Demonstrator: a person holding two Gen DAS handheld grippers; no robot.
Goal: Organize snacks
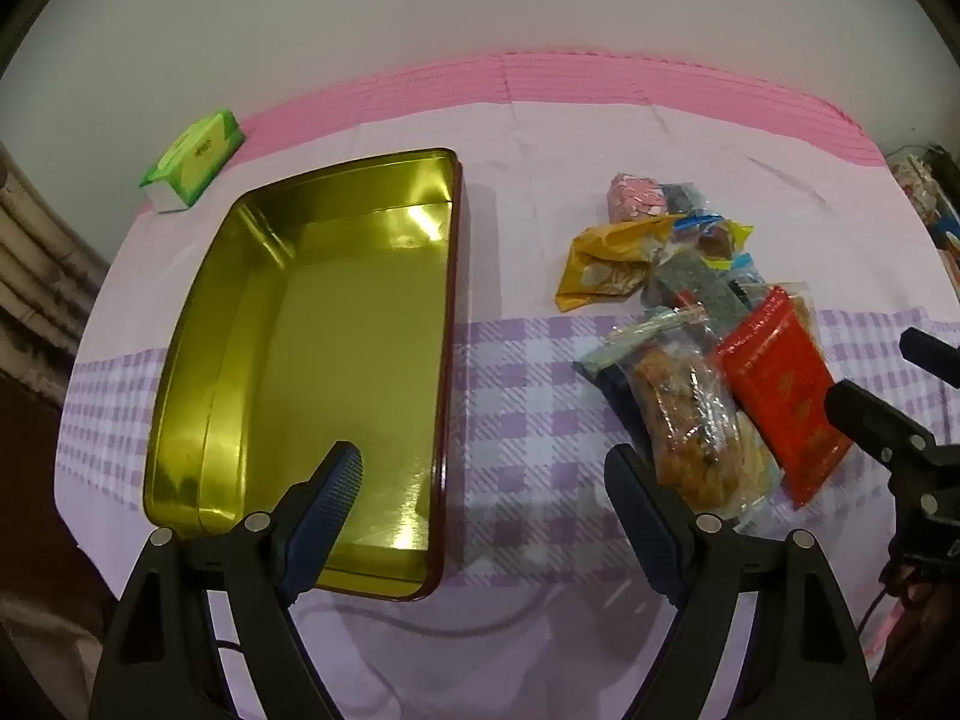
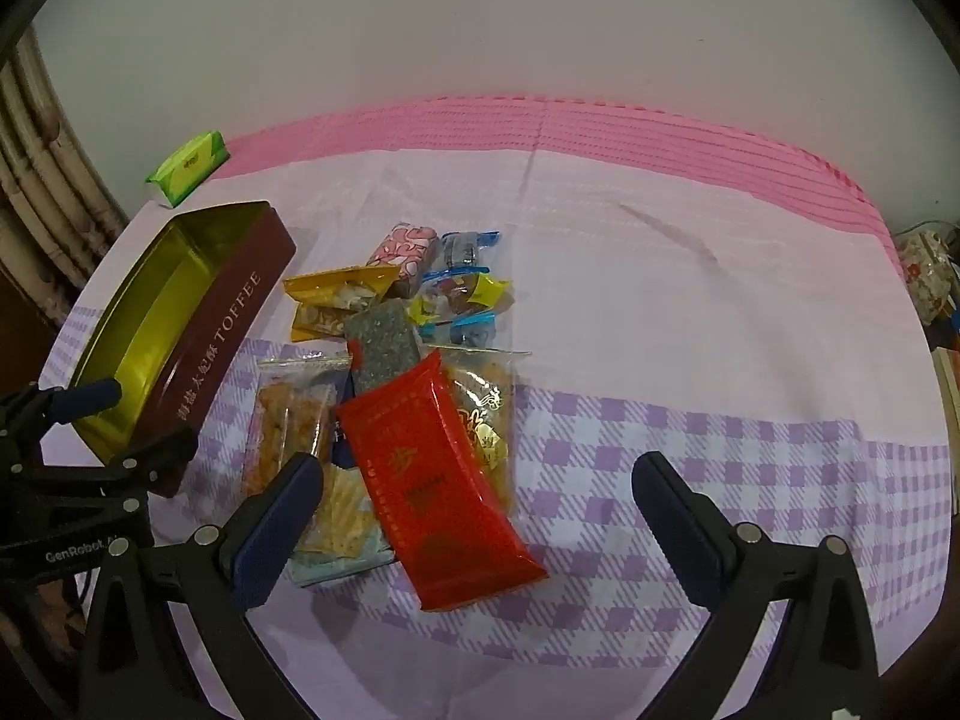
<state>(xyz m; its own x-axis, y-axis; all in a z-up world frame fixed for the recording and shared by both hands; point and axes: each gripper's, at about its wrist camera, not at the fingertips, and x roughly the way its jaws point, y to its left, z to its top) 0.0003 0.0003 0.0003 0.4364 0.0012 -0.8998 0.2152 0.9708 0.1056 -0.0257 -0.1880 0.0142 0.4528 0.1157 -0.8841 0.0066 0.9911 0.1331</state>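
Note:
An open gold-lined toffee tin (image 1: pixel 336 324) lies empty at the left; its maroon side shows in the right wrist view (image 2: pixel 228 354). A pile of snack packets lies to its right: a red packet (image 1: pixel 783 390) (image 2: pixel 432 474) on top, a clear cracker pack (image 1: pixel 690 426) (image 2: pixel 288 426), a yellow packet (image 1: pixel 612 264) (image 2: pixel 336 300), a grey bar (image 2: pixel 384 342), a pink packet (image 2: pixel 408 249). My left gripper (image 1: pixel 486 474) is open and empty over the tin's near right edge. My right gripper (image 2: pixel 480 480) is open and empty, just above the red packet.
A green tissue pack (image 1: pixel 195 159) (image 2: pixel 189 167) lies at the table's far left by the wall. The checked lilac cloth (image 2: pixel 720 450) covers the table, with a pink strip (image 2: pixel 600 126) at the back. Clutter (image 2: pixel 927 276) stands off the right edge.

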